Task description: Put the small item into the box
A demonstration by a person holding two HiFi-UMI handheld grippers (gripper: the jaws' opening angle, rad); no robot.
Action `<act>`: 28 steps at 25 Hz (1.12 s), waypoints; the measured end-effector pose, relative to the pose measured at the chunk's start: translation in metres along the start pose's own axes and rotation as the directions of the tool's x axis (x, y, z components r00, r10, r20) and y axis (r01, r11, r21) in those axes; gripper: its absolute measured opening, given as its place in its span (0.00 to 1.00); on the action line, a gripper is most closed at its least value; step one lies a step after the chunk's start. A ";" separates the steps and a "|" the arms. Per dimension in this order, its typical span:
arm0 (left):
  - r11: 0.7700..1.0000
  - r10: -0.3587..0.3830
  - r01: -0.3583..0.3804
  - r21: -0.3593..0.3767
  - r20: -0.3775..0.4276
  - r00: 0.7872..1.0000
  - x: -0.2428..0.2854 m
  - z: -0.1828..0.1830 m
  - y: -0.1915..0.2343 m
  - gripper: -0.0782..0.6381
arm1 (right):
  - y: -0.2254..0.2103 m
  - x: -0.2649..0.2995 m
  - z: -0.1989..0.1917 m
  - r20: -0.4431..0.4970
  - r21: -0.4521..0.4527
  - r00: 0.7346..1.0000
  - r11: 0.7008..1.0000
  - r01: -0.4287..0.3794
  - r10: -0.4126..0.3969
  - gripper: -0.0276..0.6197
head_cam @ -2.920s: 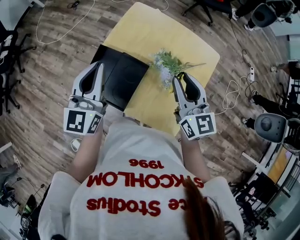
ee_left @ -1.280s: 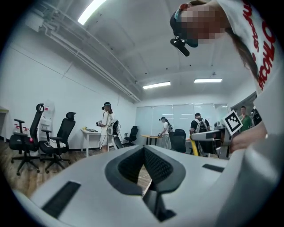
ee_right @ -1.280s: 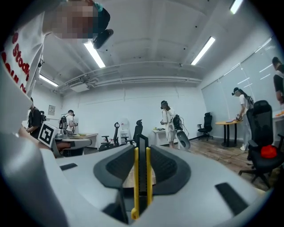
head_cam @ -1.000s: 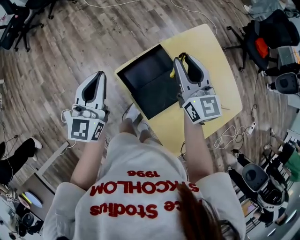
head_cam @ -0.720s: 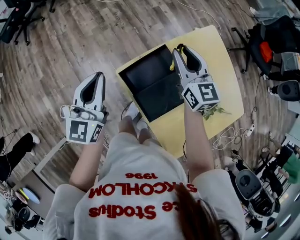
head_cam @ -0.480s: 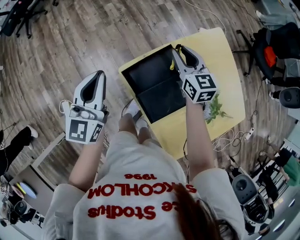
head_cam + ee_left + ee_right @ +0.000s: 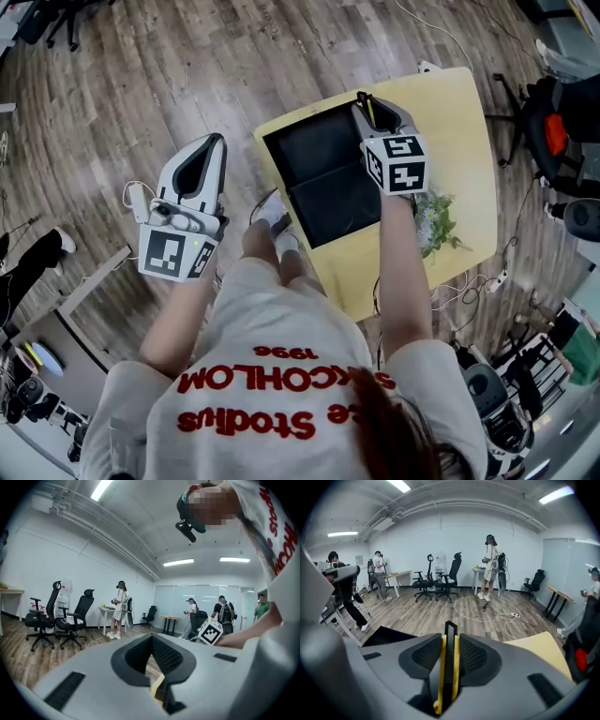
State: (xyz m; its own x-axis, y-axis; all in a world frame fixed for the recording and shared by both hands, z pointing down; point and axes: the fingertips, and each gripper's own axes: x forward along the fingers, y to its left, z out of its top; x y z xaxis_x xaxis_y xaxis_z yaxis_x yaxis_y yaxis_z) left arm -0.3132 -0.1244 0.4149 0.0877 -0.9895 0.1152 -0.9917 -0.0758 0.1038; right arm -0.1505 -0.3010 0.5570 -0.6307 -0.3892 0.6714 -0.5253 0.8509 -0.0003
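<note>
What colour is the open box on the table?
The box is black, on a pale yellow table; best seen in the head view.

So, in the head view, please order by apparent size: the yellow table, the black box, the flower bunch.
Largest: yellow table.
Then: black box.
Smallest: flower bunch.
All sit at table level, so the order is safe.

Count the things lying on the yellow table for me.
2. The black box sits on the table's left half; the flower bunch lies just right of it. The person's right arm may hide something small.
</note>
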 end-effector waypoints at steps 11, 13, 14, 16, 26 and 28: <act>1.000 0.008 -0.008 -0.002 0.000 1.000 0.000 0.003 0.002 0.12 | -0.004 0.001 0.006 0.030 -0.002 0.999 0.999 0.036 -0.036 0.26; 1.000 0.002 -0.002 0.006 0.005 1.000 0.004 0.007 0.001 0.12 | -0.007 -0.013 0.020 0.104 0.023 0.994 0.999 0.043 -0.045 0.20; 1.000 -0.001 0.001 0.012 0.010 1.000 0.006 0.010 0.000 0.12 | -0.009 -0.021 0.028 0.145 0.033 0.988 0.998 0.048 -0.052 0.18; 1.000 -0.005 0.004 0.024 0.024 1.000 0.008 0.016 -0.003 0.12 | -0.010 -0.041 0.041 0.221 0.050 0.973 0.997 0.055 -0.064 0.10; 0.997 -0.021 0.011 0.083 0.115 0.993 0.003 0.066 -0.007 0.12 | 0.008 -0.119 0.091 0.447 0.115 0.889 0.992 0.051 -0.097 0.07; 0.996 -0.020 0.009 0.091 0.127 0.992 -0.001 0.074 -0.010 0.12 | 0.012 -0.135 0.099 0.477 0.118 0.873 0.992 0.050 -0.101 0.06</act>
State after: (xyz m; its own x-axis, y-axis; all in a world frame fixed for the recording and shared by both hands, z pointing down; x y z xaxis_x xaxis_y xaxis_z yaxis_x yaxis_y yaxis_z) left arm -0.3106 -0.1323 0.3404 0.0950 -0.9954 -0.0129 -0.9954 -0.0952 0.0145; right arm -0.1281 -0.2731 0.3926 -0.7702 -0.5940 0.2325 -0.6200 0.7827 -0.0543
